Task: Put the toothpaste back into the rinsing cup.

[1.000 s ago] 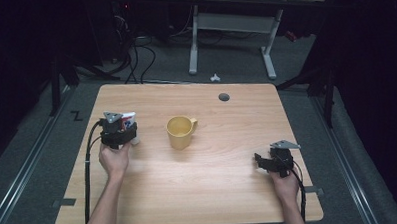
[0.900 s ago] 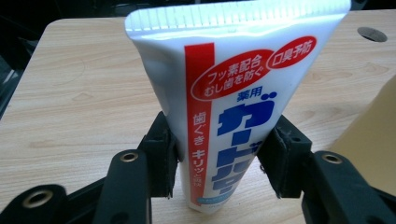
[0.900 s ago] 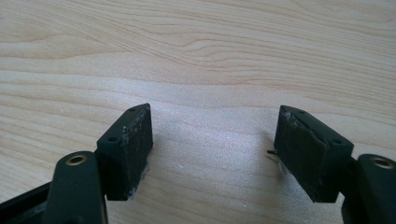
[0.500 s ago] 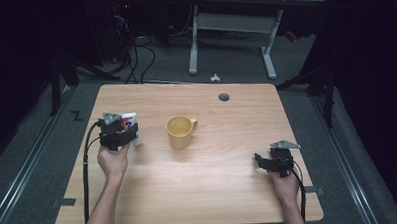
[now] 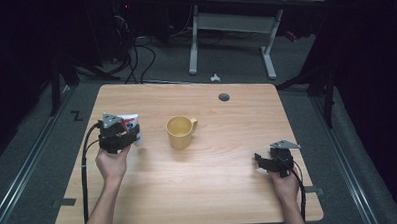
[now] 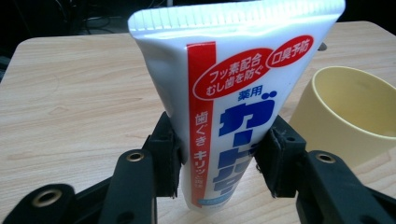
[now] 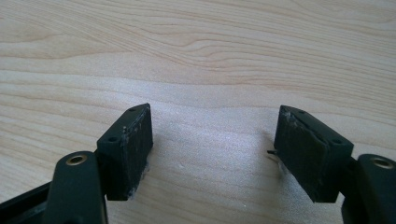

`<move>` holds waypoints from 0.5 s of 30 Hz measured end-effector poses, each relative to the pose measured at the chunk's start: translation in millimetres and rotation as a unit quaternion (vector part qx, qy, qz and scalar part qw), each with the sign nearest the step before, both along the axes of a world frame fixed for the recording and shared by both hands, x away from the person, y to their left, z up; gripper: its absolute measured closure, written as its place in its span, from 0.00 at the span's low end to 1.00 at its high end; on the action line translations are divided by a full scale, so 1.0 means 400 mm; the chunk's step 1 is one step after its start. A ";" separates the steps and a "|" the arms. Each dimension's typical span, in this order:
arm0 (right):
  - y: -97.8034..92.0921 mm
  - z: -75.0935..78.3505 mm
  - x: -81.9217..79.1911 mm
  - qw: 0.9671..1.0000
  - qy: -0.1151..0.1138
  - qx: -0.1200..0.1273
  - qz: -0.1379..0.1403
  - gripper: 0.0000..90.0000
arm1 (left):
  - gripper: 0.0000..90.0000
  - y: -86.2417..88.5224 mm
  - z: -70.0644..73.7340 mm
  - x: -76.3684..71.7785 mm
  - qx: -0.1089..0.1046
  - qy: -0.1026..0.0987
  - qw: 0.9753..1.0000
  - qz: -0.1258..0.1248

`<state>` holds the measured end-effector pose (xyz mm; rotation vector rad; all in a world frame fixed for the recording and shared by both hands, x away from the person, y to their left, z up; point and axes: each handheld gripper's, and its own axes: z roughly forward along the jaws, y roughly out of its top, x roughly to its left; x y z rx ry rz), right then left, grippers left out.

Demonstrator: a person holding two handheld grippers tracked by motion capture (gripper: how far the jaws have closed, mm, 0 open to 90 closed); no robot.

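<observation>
Left gripper (image 6: pixel 217 163) clamps the toothpaste tube (image 6: pixel 233 93) upright just left of the yellow mug (image 5: pixel 180 132), right gripper (image 7: pixel 212 154) idles agape, empty; next, likely, swing the tube over the mug and drop it in.

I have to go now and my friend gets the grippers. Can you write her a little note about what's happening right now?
Left gripper: shut on the toothpaste tube, held crimped end up, to the left of the yellow mug.
Right gripper: open, holding nothing, low over bare wood at the table's near right.
The mug stands upright mid-table, handle to the right, and looks empty.
Done: the tube is gripped.
Left: probably carry the tube across and put it in the mug; it is not over the rim yet.
</observation>
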<state>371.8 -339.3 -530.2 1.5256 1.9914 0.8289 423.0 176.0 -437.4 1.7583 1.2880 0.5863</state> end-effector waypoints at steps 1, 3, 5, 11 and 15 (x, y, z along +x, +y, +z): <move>0.000 0.000 0.000 1.000 0.000 0.000 0.000 0.31 | 0.61 0.000 0.001 -0.002 -0.001 0.001 1.000 -0.002; 0.000 0.000 0.000 1.000 0.000 0.001 -0.001 0.31 | 0.62 0.000 0.004 -0.005 -0.002 0.001 1.000 -0.005; 0.000 0.000 0.000 1.000 0.000 0.000 0.000 0.31 | 0.62 0.000 0.007 -0.009 -0.002 0.002 1.000 -0.009; 0.000 0.000 0.000 1.000 0.000 0.000 0.000 0.31 | 0.62 -0.003 0.015 -0.015 0.002 0.005 1.000 -0.020; 0.001 0.000 0.000 1.000 0.001 0.001 -0.001 0.31 | 0.63 -0.007 0.016 -0.017 0.001 0.006 1.000 -0.025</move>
